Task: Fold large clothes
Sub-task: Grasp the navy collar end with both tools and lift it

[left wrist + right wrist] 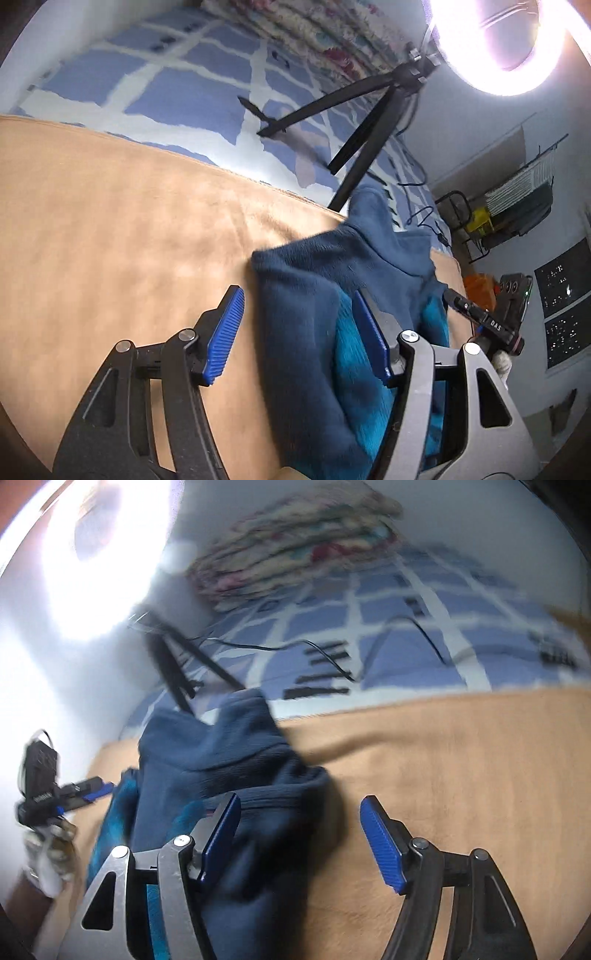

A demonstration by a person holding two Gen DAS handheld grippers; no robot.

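Left gripper [297, 332]: jaws standing wide, hovering over blue sweater [314, 332] lying bunched on tan blanket [110, 229]. Right gripper [300, 838]: jaws likewise gaping above sweater edge. Left view alone showing shelf [517, 206].

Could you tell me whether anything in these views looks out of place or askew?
Yes: the dark blue fleece garment lies bunched in a heap on the tan blanket, not flat. Behind it, a ring light's tripod and a loose black cable sit on the blue checked bedcover.
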